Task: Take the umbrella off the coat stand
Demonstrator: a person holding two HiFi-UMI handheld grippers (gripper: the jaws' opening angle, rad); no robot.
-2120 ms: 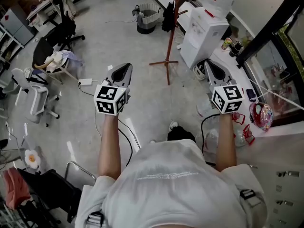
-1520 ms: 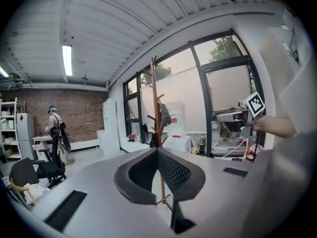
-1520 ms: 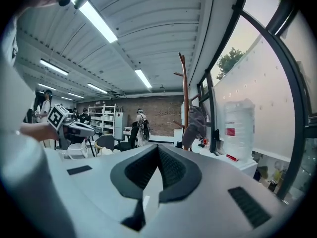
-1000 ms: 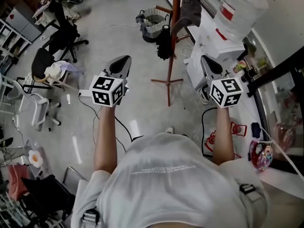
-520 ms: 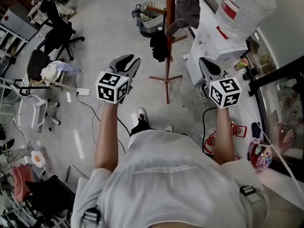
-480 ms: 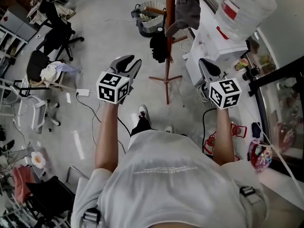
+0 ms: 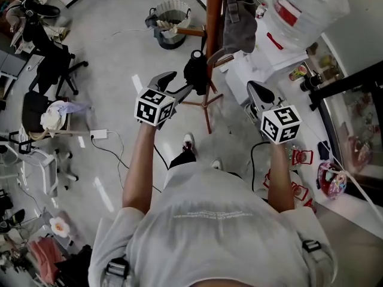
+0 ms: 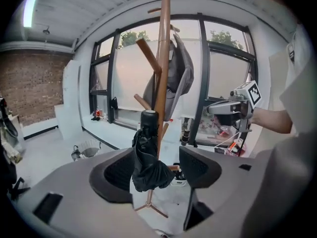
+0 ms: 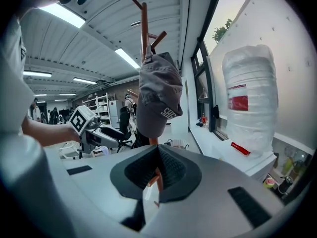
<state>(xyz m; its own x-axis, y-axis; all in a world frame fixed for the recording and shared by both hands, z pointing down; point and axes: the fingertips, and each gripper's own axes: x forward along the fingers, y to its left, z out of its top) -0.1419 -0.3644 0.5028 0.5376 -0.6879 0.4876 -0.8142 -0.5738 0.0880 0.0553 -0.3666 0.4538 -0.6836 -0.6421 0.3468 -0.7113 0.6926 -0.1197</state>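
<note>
Now, left gripper [image 8: 157,155] opening, black umbrella [image 8: 148,157] apparently between its fingers [image 8: 116,175]

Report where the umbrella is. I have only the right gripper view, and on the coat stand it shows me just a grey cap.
Observer: The folded black umbrella hangs on the coat stand, lower than the cap.
Operator: Say whether the left gripper has it.
Observer: Not yet. The left gripper has its jaws opening, with the umbrella between them and neither pad pressing on it.
</note>
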